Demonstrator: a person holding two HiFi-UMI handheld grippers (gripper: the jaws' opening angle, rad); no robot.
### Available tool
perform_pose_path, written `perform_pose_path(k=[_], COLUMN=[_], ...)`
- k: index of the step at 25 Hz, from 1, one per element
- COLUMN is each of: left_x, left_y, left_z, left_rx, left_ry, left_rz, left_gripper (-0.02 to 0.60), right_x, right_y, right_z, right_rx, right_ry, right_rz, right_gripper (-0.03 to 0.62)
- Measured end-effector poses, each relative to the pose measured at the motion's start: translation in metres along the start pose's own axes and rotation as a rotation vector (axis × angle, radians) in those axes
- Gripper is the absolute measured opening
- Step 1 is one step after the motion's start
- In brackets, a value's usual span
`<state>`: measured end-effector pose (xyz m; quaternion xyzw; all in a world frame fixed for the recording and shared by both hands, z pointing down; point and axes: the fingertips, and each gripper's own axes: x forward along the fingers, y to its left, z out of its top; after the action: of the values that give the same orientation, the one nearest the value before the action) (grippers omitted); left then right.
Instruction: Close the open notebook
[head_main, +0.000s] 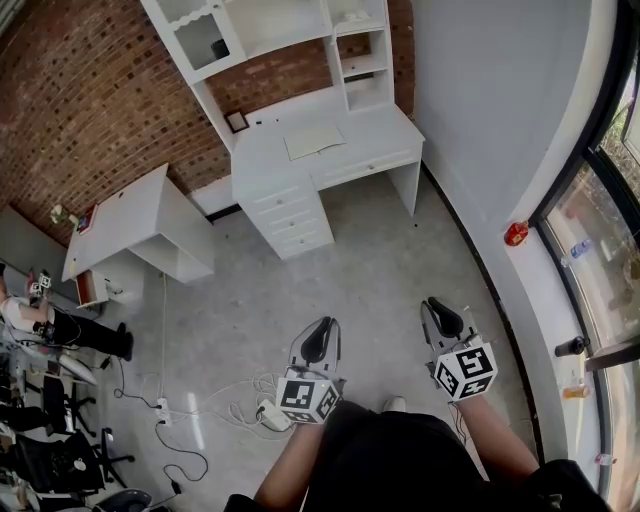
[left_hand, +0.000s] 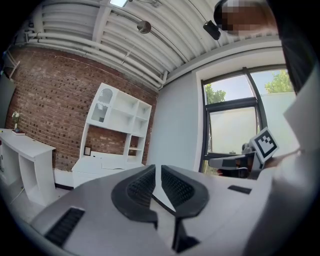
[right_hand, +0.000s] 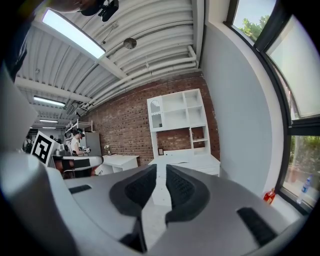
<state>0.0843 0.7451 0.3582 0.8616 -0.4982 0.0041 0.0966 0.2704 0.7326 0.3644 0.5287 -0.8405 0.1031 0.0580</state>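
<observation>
The open notebook (head_main: 315, 140) lies flat on a white desk (head_main: 380, 135) with a shelf unit, far across the room against the brick wall. Both grippers are held low near the person's body, well short of the desk. My left gripper (head_main: 320, 322) points toward the desk; in the left gripper view, my left gripper (left_hand: 155, 167) has its jaws together with nothing between them. My right gripper (head_main: 437, 303) is level with it on the right. In the right gripper view, my right gripper (right_hand: 161, 166) shows only a thin slit between the jaws, which hold nothing.
A second white desk (head_main: 130, 215) stands at the left. Cables and a power strip (head_main: 165, 408) lie on the grey floor at the lower left. A seated person (head_main: 40, 320) is at the far left. A red object (head_main: 516, 234) sits by the curved window wall on the right.
</observation>
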Motion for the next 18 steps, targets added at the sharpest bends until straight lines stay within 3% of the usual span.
perform_pose_path(k=[2, 3, 5, 7, 11, 18], left_x=[-0.002, -0.003, -0.006, -0.011, -0.015, -0.024], left_y=[0.001, 0.003, 0.007, 0.008, 0.005, 0.013], left_z=[-0.003, -0.004, -0.008, -0.01, -0.019, -0.047], left_rx=[0.003, 0.003, -0.006, -0.013, -0.005, -0.04], left_ry=[0.002, 0.003, 0.003, -0.002, 0.003, 0.064], left_rz=[0.009, 0.018, 0.042, 0.064, 0.083, 0.128], left_gripper=[0.016, 0.05, 0.191, 0.228, 0.248, 0.253], right_x=[0.001, 0.002, 0.005, 0.003, -0.002, -0.007], right_y=[0.002, 0.003, 0.007, 0.013, 0.021, 0.016], right_z=[-0.003, -0.005, -0.007, -0.011, -0.023, -0.051], right_rx=[-0.003, -0.005, -0.007, -0.007, -0.012, 0.028], right_ry=[0.007, 0.013, 0.022, 0.027, 0.036, 0.074], right_rz=[0.016, 0.023, 0.037, 0.054, 0.083, 0.105], right_gripper=[0.101, 0.132, 0.218, 0.261, 0.31, 0.311])
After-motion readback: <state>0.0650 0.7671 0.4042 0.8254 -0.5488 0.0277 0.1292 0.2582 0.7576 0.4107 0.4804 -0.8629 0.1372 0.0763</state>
